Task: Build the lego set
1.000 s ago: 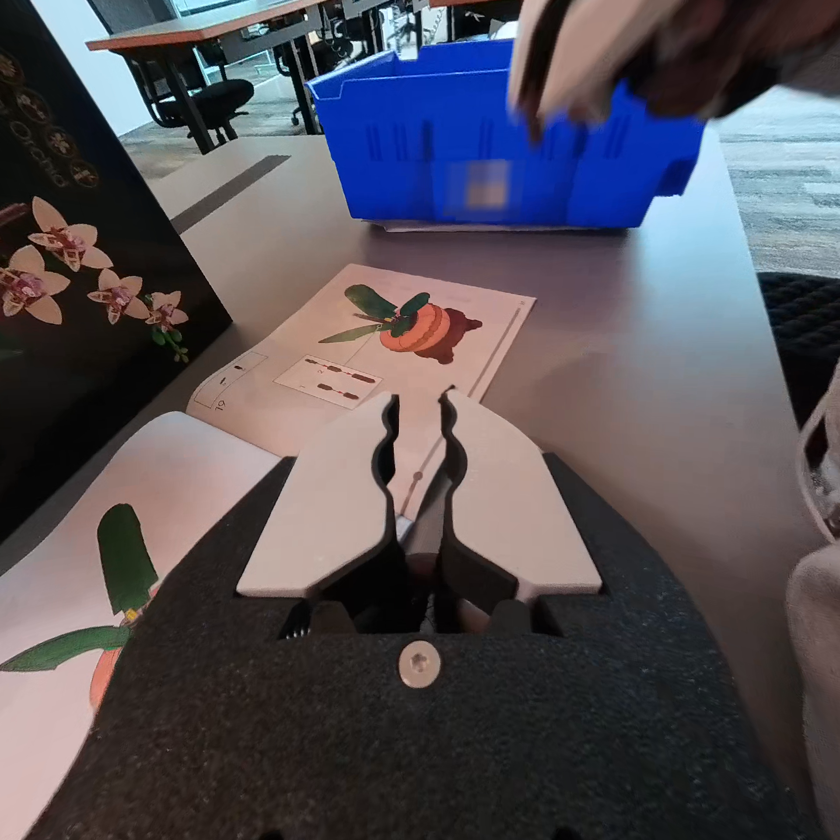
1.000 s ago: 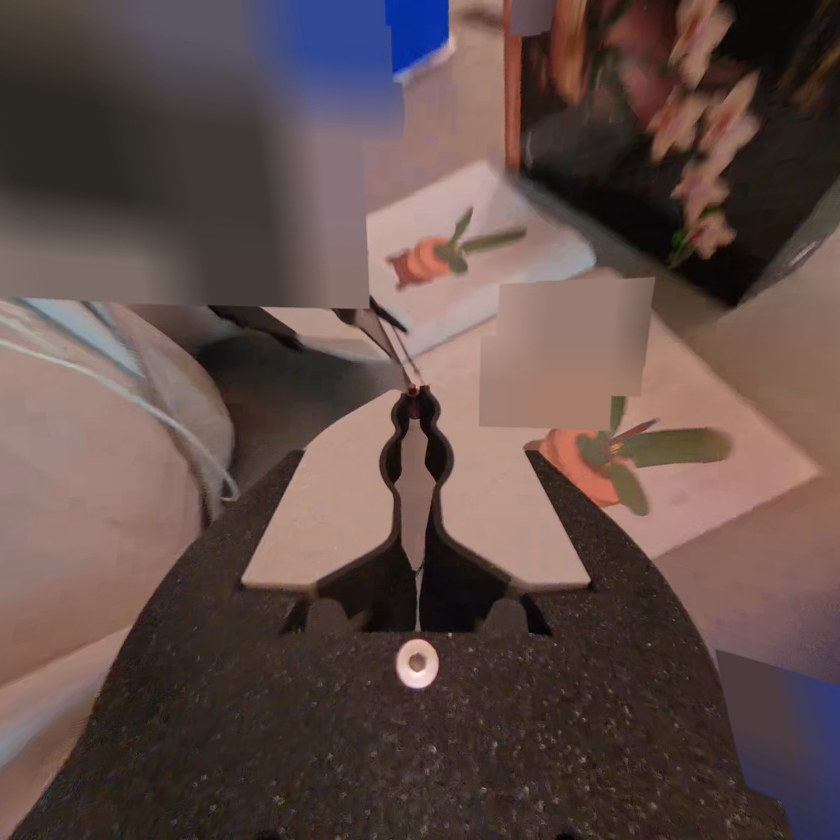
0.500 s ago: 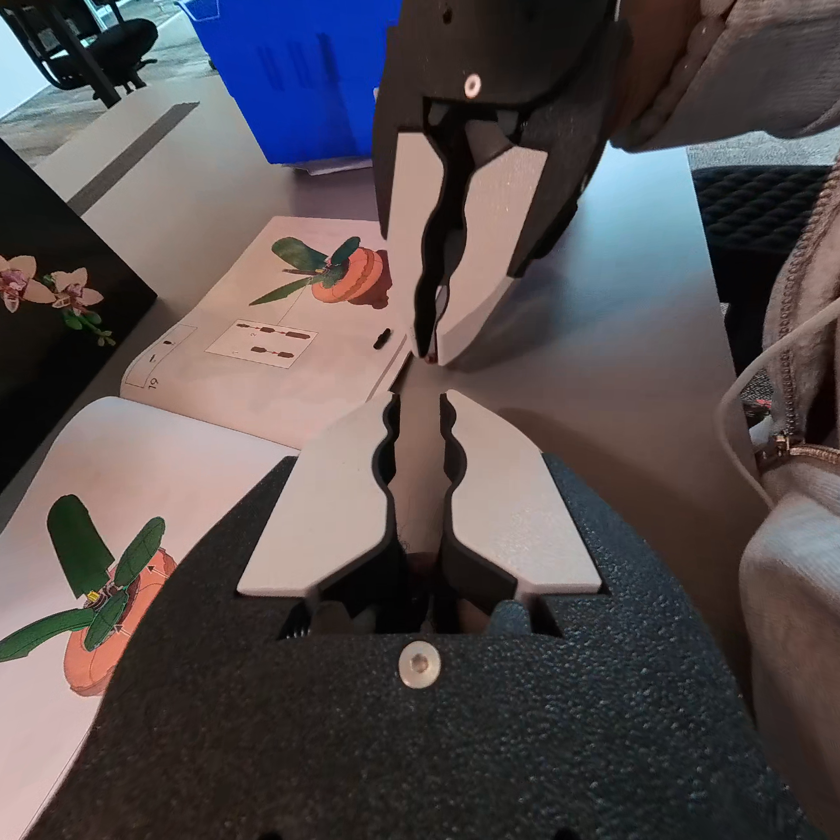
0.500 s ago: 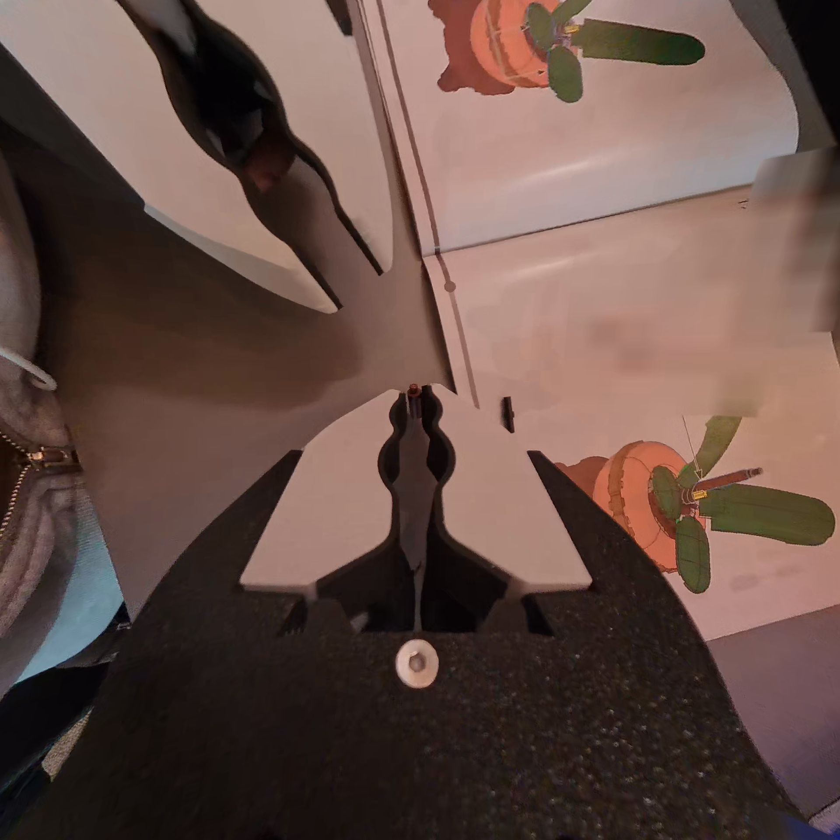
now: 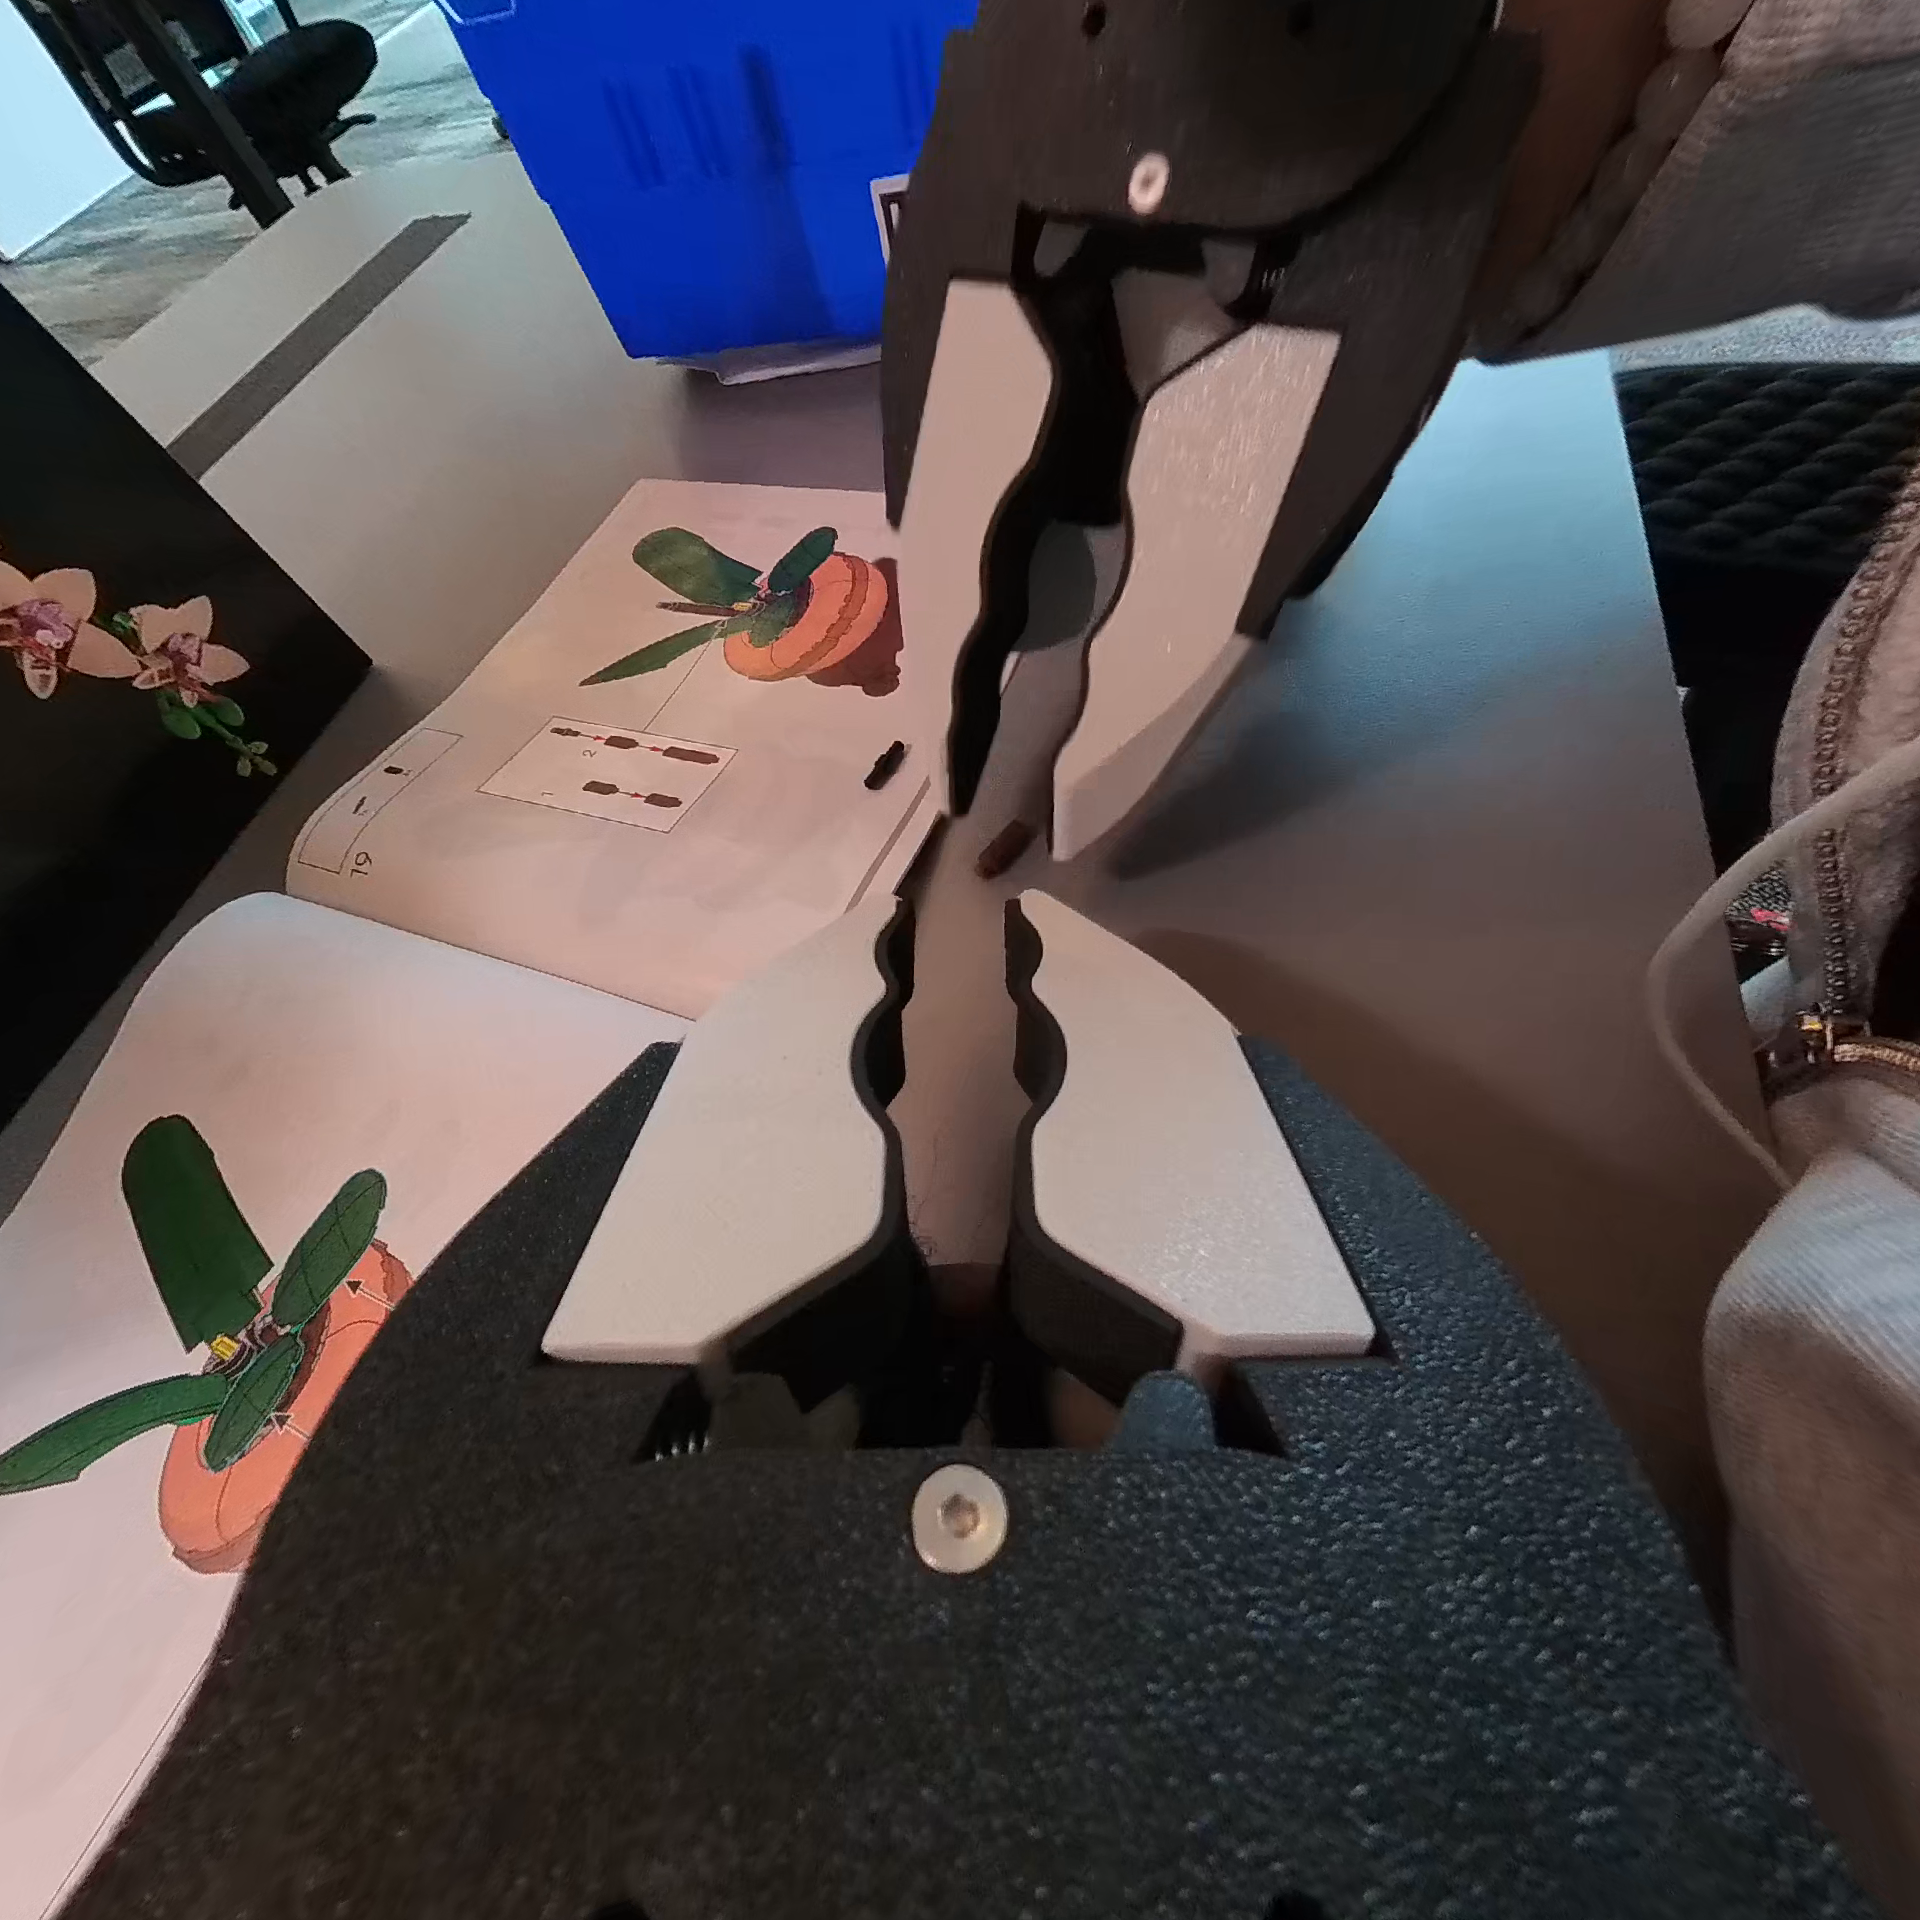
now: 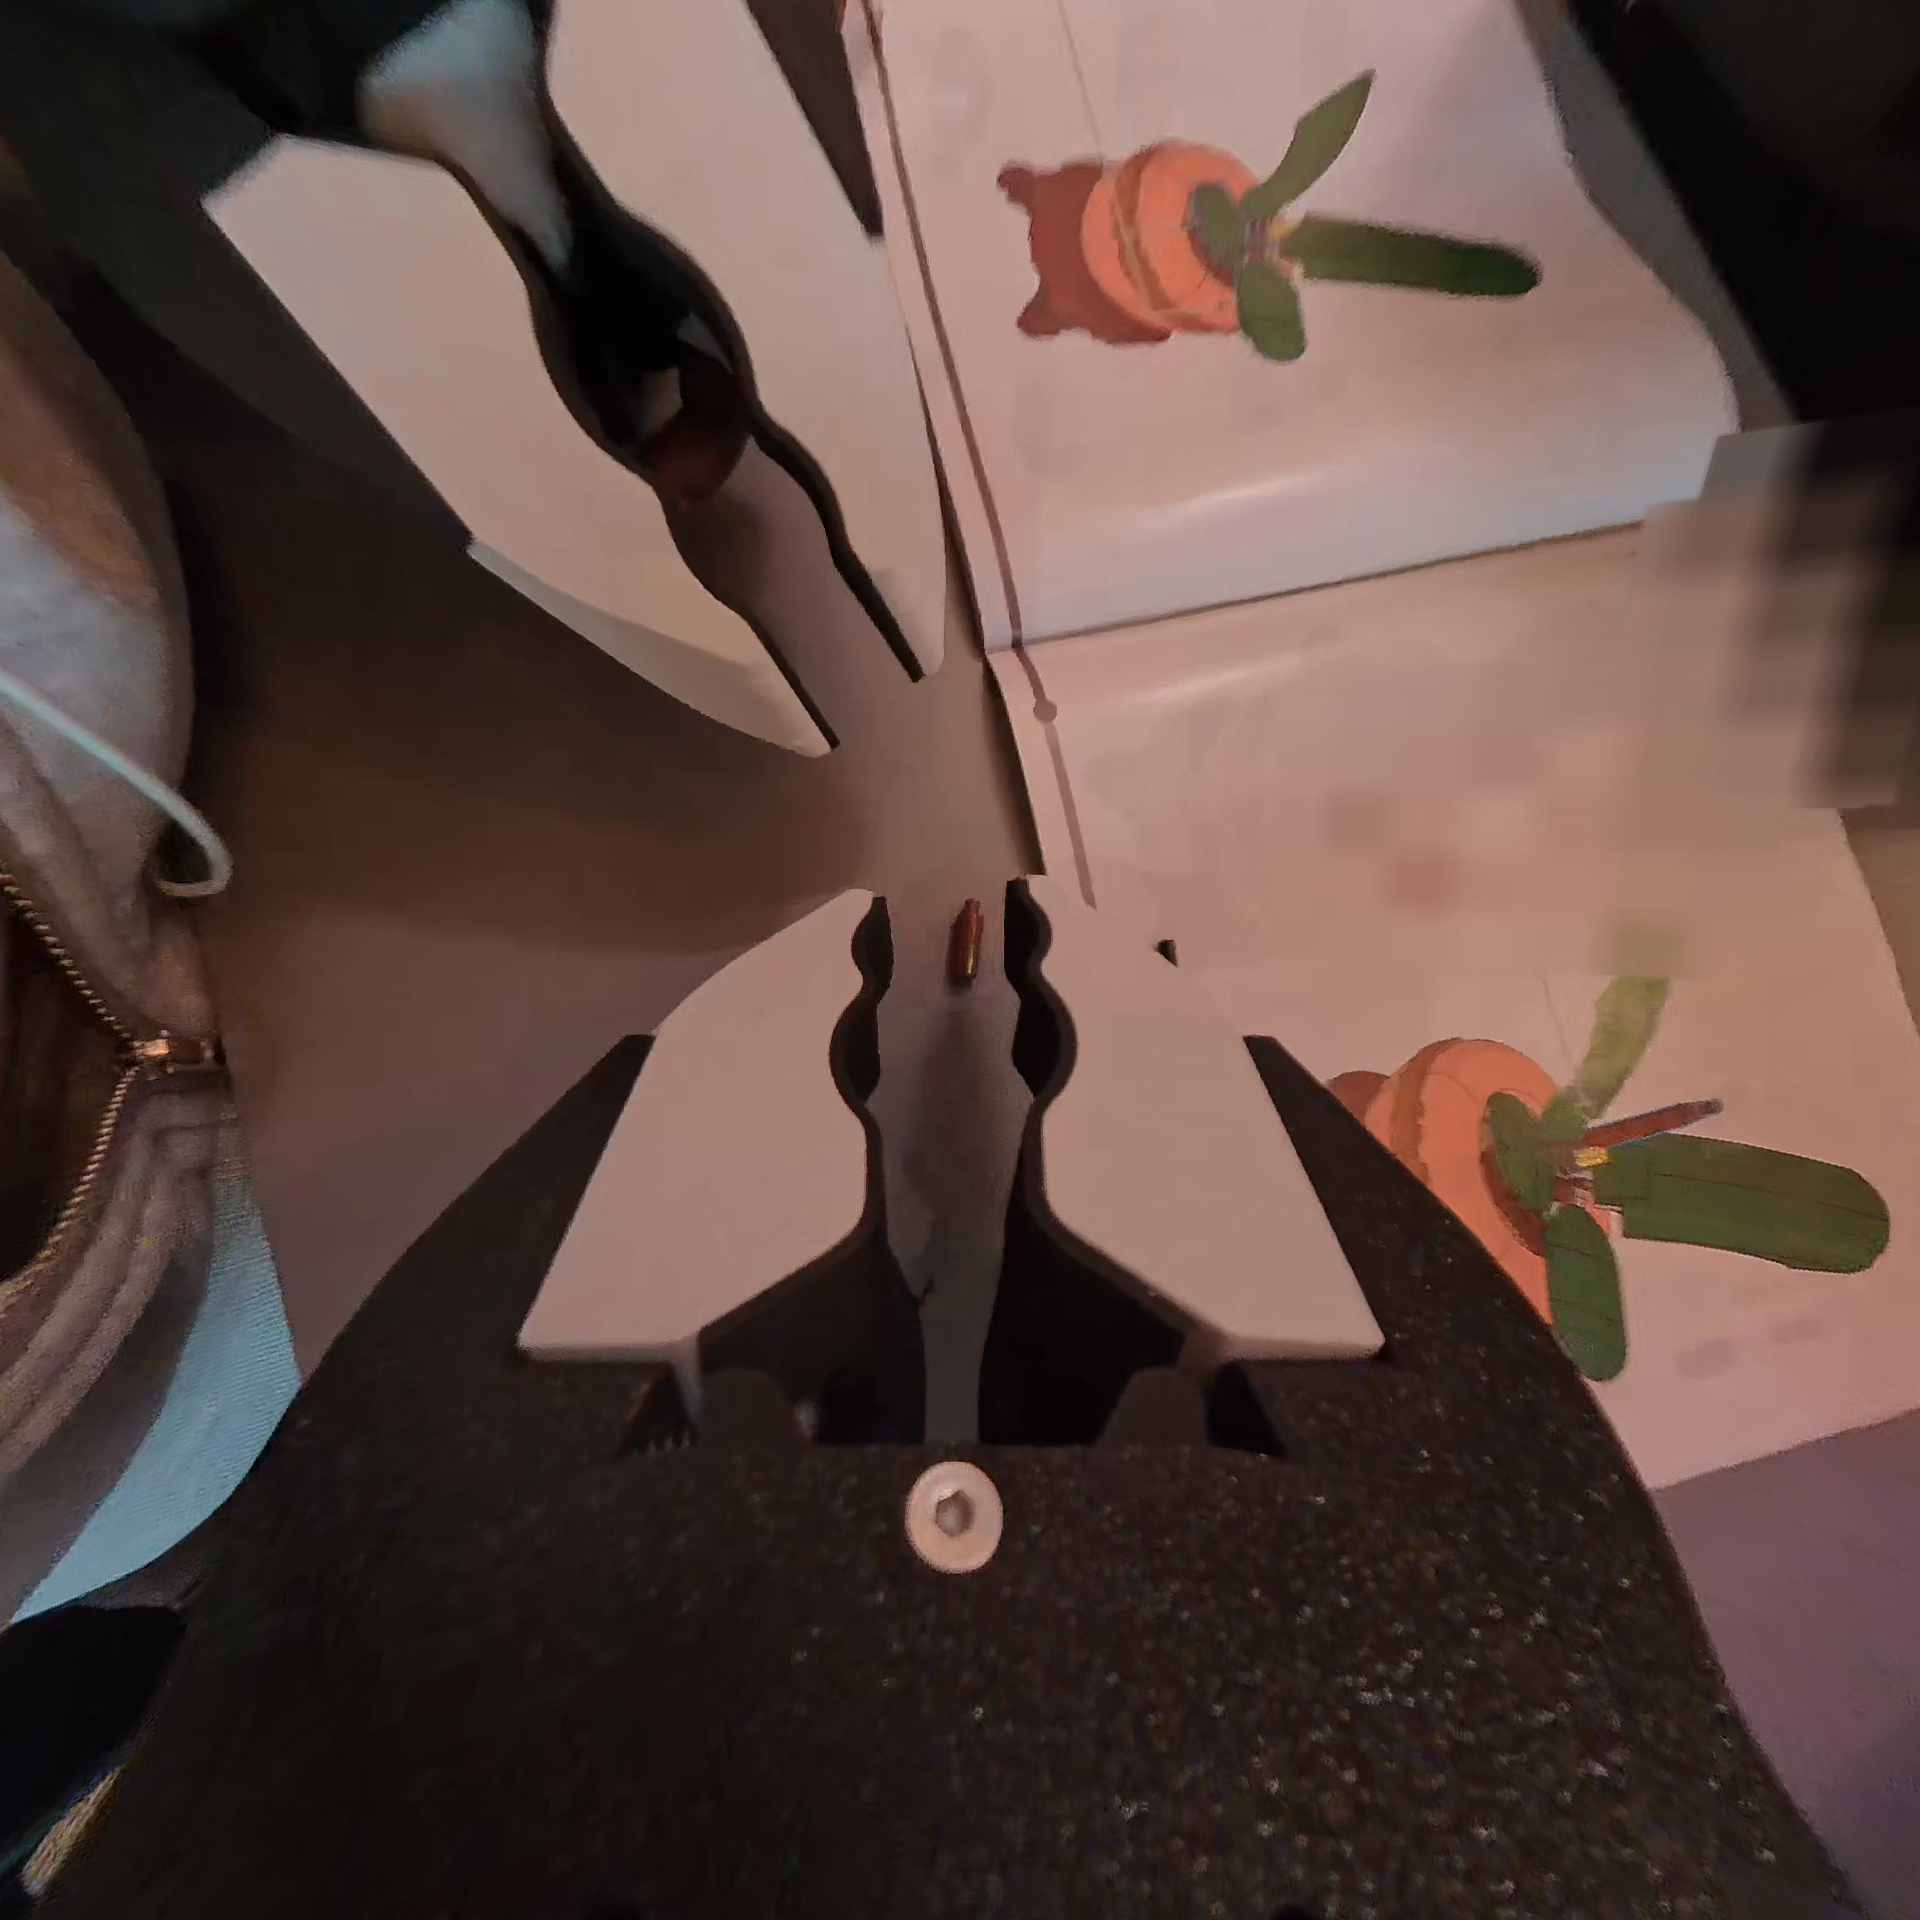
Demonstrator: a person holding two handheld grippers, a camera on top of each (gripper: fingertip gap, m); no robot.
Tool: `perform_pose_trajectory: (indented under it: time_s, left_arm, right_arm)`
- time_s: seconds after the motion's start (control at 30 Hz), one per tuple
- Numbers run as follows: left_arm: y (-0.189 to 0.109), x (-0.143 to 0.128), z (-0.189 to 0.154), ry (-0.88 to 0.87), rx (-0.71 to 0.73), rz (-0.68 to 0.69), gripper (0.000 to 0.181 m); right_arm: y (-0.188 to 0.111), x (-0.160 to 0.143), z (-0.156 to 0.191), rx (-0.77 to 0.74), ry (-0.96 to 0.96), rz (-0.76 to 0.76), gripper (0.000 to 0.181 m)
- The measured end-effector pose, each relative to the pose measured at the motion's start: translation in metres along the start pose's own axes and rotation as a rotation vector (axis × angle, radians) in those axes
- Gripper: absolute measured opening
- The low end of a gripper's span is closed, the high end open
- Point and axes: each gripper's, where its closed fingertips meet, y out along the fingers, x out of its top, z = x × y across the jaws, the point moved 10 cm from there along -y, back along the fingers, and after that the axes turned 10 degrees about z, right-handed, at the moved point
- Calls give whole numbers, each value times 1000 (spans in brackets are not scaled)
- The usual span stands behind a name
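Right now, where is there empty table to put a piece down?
The bare grey table right of the open instruction booklet, reaching back to the blue bin, is free. It is crowded where the right gripper and left gripper meet around the small brown piece.

Left wrist view bright and sharp; right wrist view dim, warm-tinted.
Right view blurs toward 12 to 3 o'clock; wide-angle distortion bends both views' edges.

Office, desks (image 5: 177,73), swivel chair (image 5: 281,99)
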Motion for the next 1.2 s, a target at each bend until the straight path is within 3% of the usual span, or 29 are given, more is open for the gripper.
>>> perform_pose_trajectory:
  time_s: [0.17, 0.3, 0.43, 0.53, 0.6, 0.7, 0.87, 1.2]
  left_arm:
    - [2, 0, 0, 3, 0, 21, 16]
    - [3, 0, 0, -2, -5, 34, 16]
    - [3, 0, 3, -31, -17, 26, 16]
    - [0, 0, 5, -57, -23, 1, 15]
    - [0, 0, 7, -80, -16, 2, 14]
    - [3, 0, 9, -97, 4, 28, 14]
    - [8, 0, 8, -92, 43, 82, 14]
    - [6, -1, 13, -149, 34, 58, 14]
  right_arm:
    - [-52, -5, -2, -89, -7, -63, 22]
    - [-134, -27, -10, -284, -5, -20, 21]
    - [-222, -75, -33, -519, 43, 143, 12]
    - [-247, -121, -70, -545, 119, 343, 11]
    - [-242, -147, -99, -492, 105, 495, 9]
    - [-213, -175, -136, -310, -98, 651, 7]
    - [-166, -193, -170, -49, -255, 836, 8]
    - [-134, -205, -178, 9, -315, 992, 8]
